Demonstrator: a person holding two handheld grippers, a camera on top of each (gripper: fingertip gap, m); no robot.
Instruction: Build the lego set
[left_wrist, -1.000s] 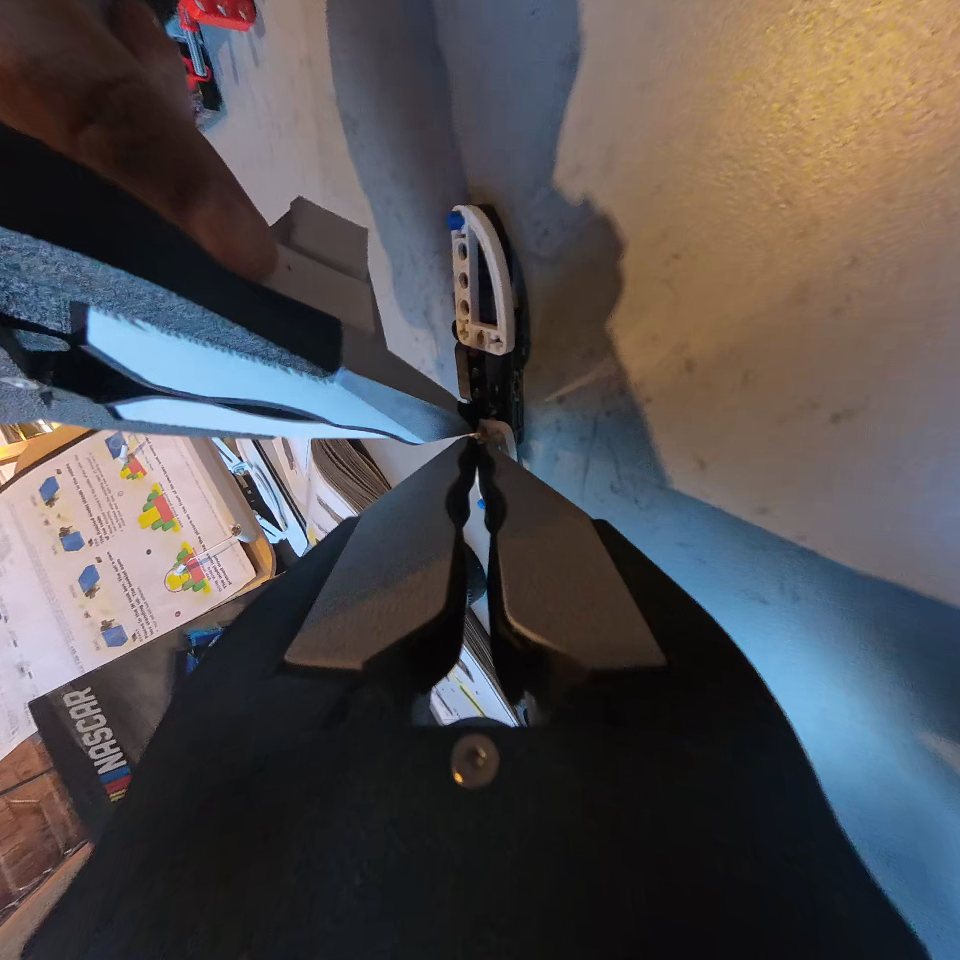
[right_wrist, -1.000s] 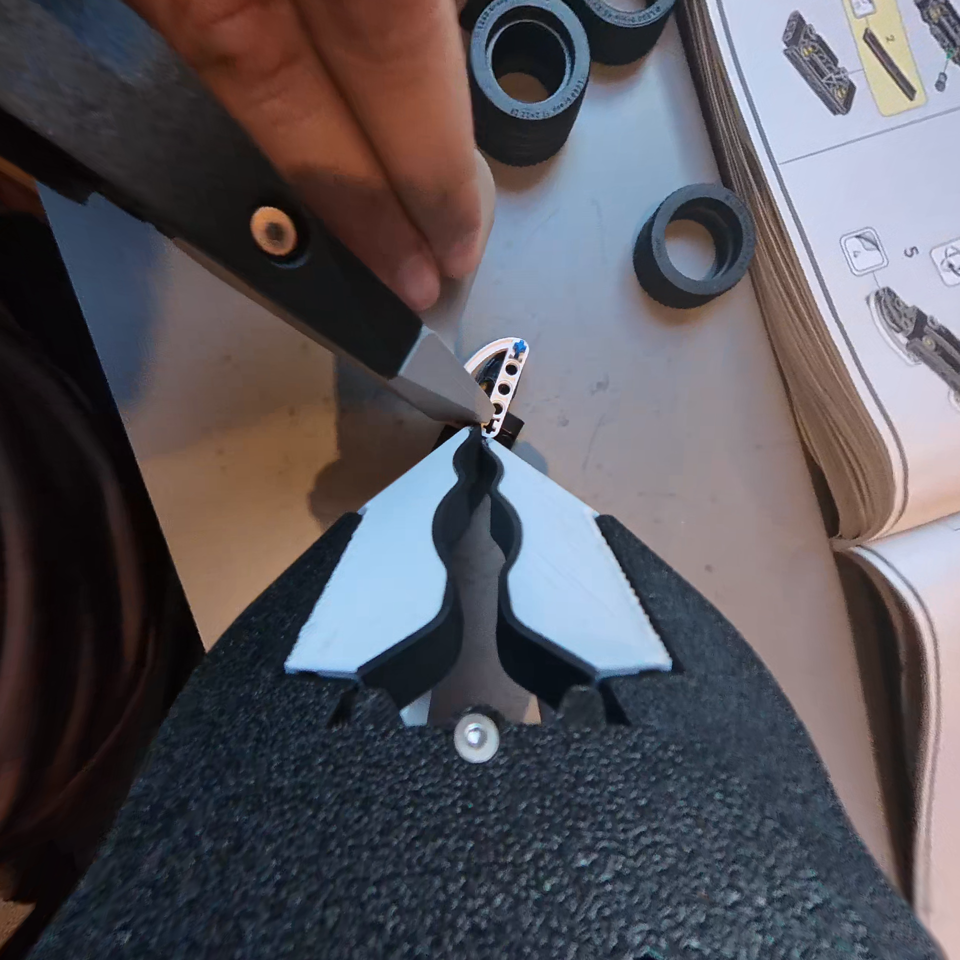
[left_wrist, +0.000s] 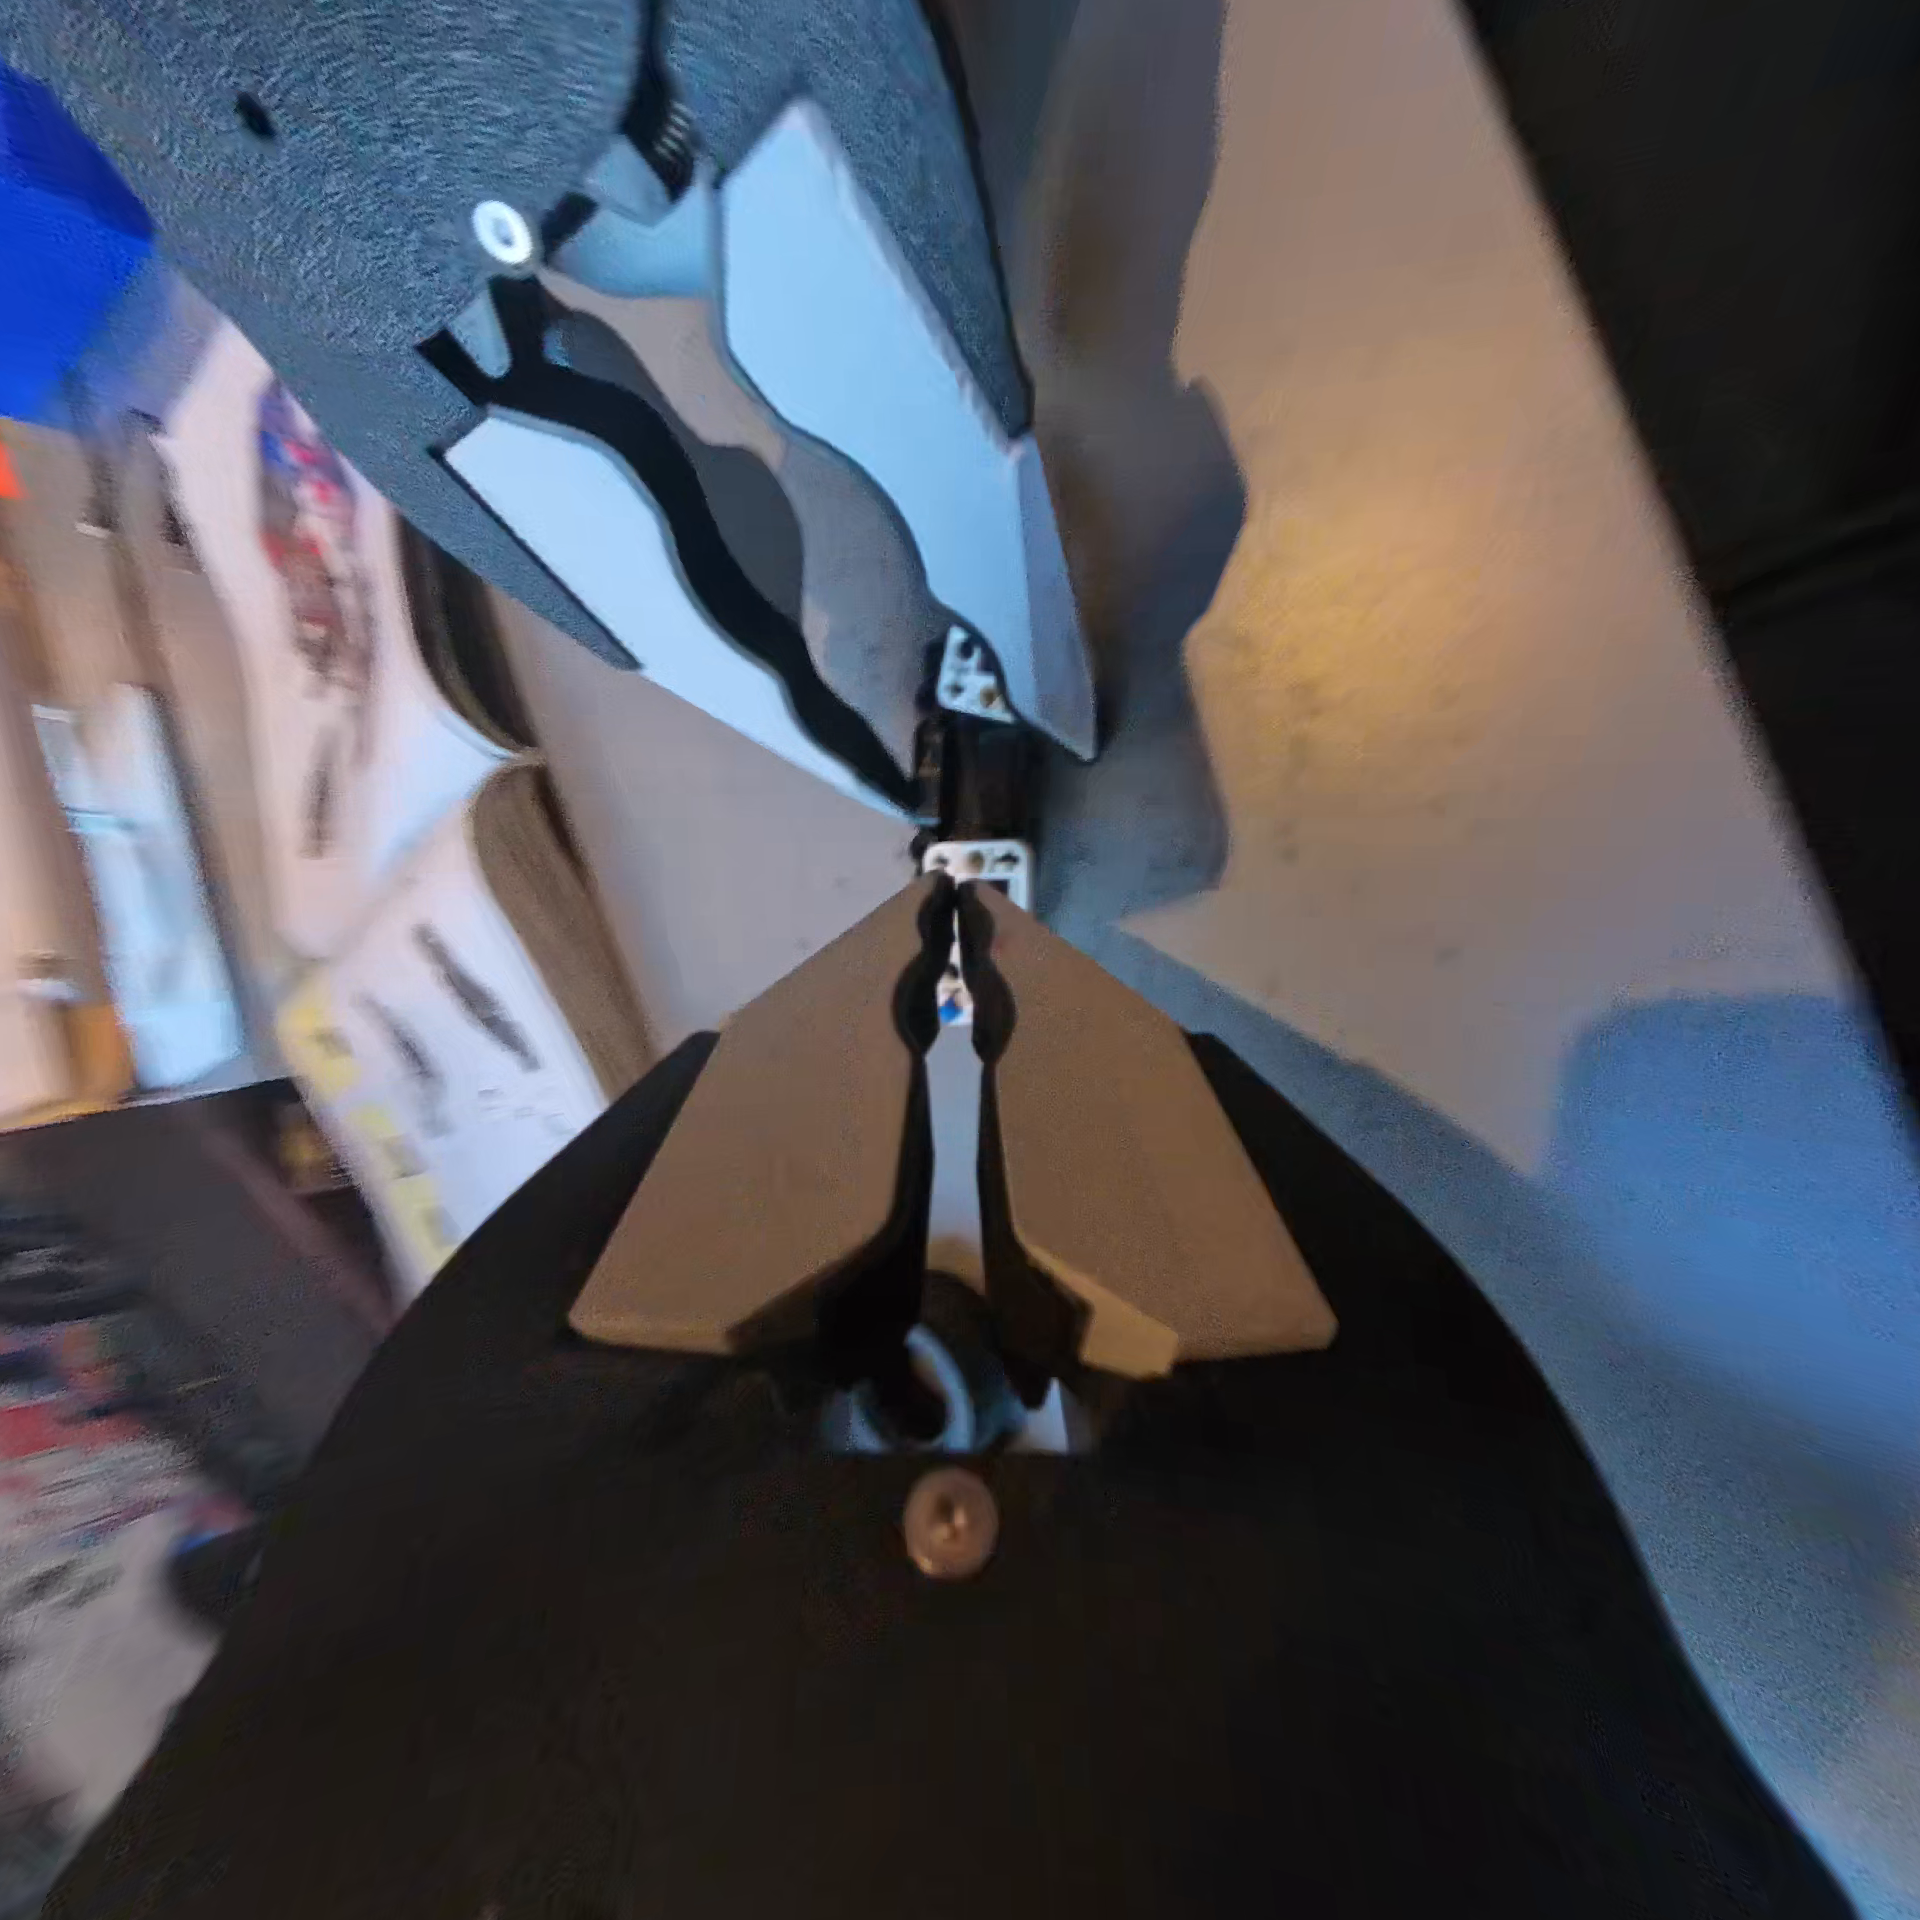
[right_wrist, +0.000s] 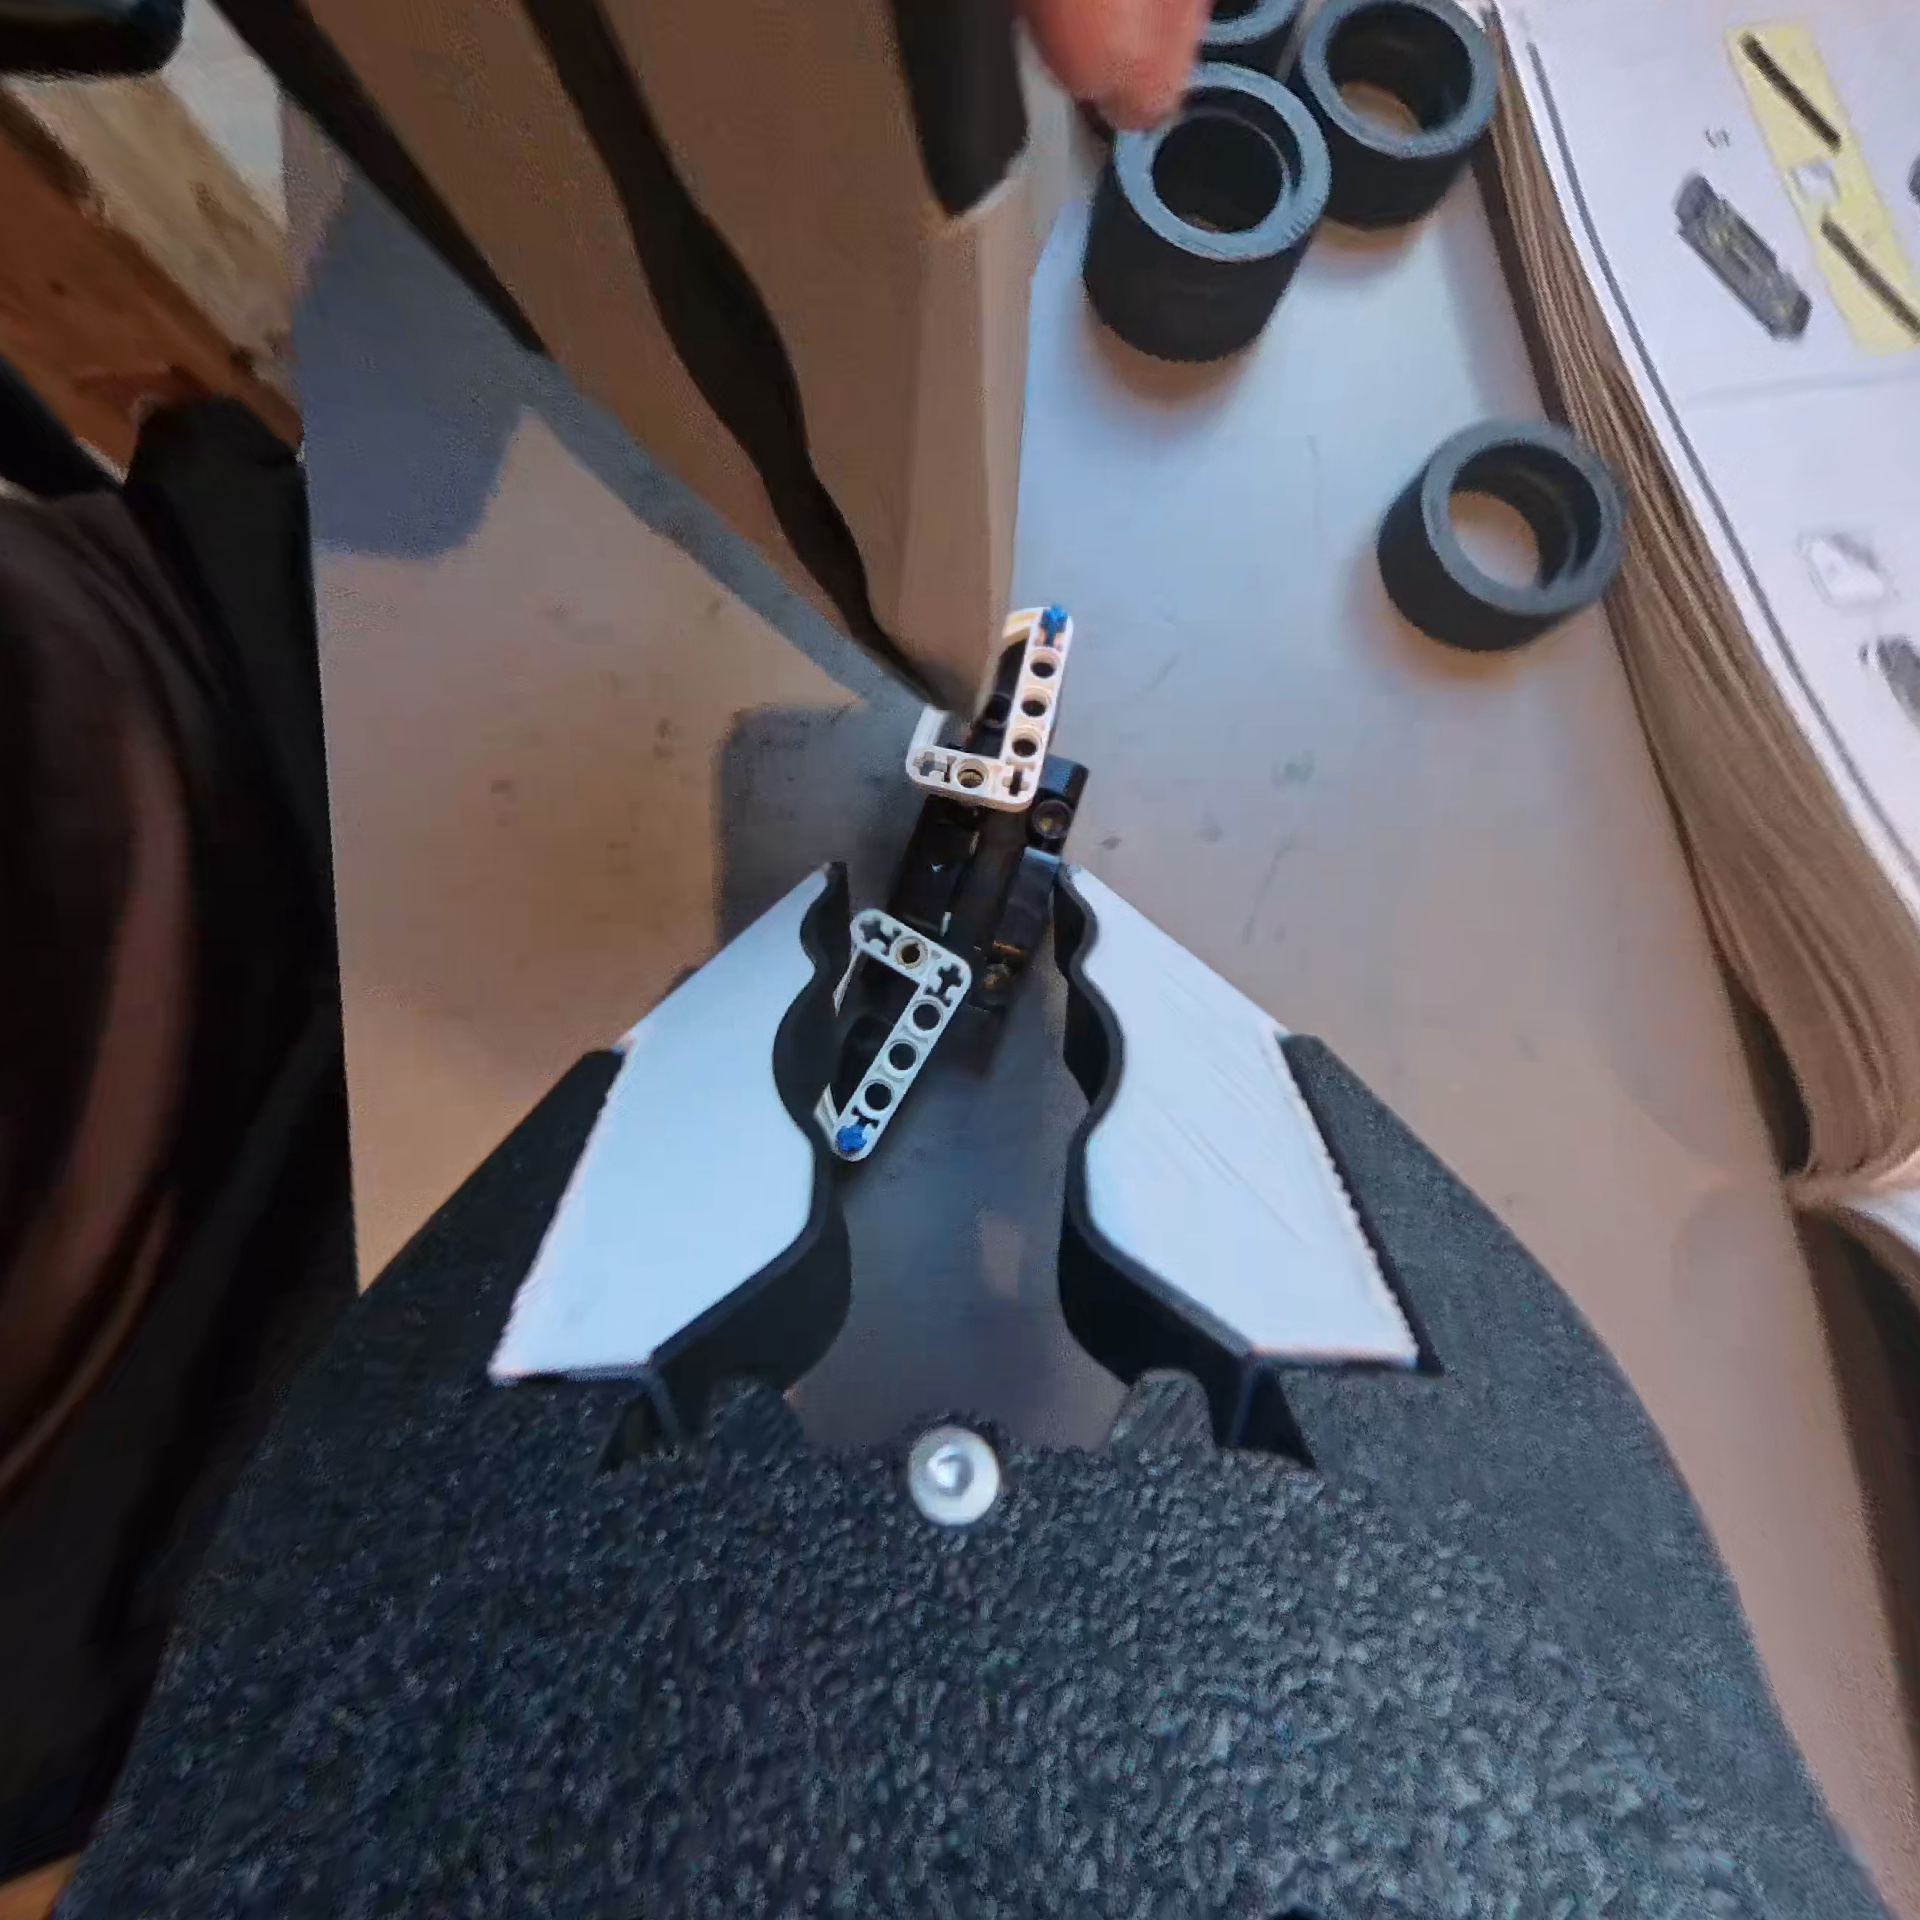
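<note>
A small lego assembly has a black core (right_wrist: 971, 883) with a white holed curved panel at each end, the near one (right_wrist: 899, 1029) and the far one (right_wrist: 997, 717). My right gripper (right_wrist: 951, 878) is open, its jaws on either side of the black core and the near panel. My left gripper (right_wrist: 940, 691) reaches in from the top, shut on the edge of the far panel. In the left wrist view my left gripper (left_wrist: 951, 894) pinches that white panel (left_wrist: 977, 862), and the open right gripper (left_wrist: 992, 769) reaches in from the upper left.
Three black tyres (right_wrist: 1205, 208) (right_wrist: 1392, 114) (right_wrist: 1496, 535) lie on the grey table (right_wrist: 1299, 831) beyond the assembly. An open instruction booklet (right_wrist: 1766, 468) lies along the right edge. A person's fingertip (right_wrist: 1122, 52) shows at the top. Blurred papers (left_wrist: 416, 987) lie at the left. Both grippers' tips are close together, under 4 cm apart.
My right gripper has opened and moved in around the assembly. My left gripper still holds the assembly, and the two grippers now face each other more closely.
</note>
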